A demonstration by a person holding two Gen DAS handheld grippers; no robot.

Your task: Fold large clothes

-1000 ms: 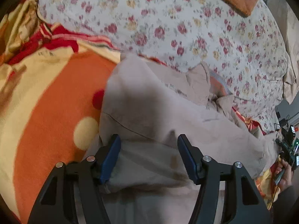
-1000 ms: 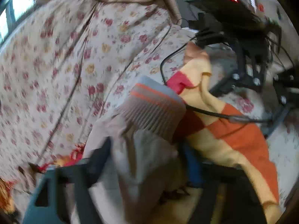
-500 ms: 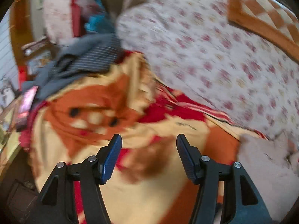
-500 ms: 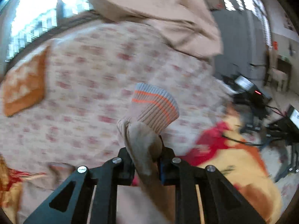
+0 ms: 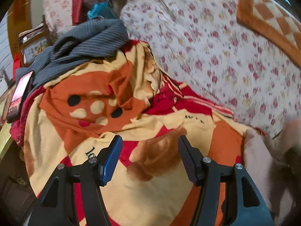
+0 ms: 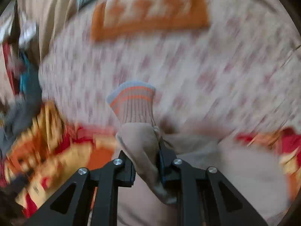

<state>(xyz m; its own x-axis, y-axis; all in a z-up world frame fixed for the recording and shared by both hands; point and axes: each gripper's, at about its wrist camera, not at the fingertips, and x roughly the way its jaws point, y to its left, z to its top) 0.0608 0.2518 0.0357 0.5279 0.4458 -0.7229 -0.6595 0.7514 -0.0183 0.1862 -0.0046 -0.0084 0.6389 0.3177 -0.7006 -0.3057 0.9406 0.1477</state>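
Floral bedspread (image 5: 216, 56) and cartoon blanket (image 5: 116, 113) fill the bed; the right tool (image 6: 146, 167) pinches the beige jacket's sleeve (image 6: 141, 143) below its striped cuff (image 6: 133, 101), and fast swinging could slip it free; the left tool (image 5: 149, 158) hangs open, empty, leaving the jacket unpinned

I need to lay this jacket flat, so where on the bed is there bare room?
The floral bedspread lies bare between the checked orange cushion and the orange blanket. It is crowded at the blanket's far end: a grey sweater and a phone.
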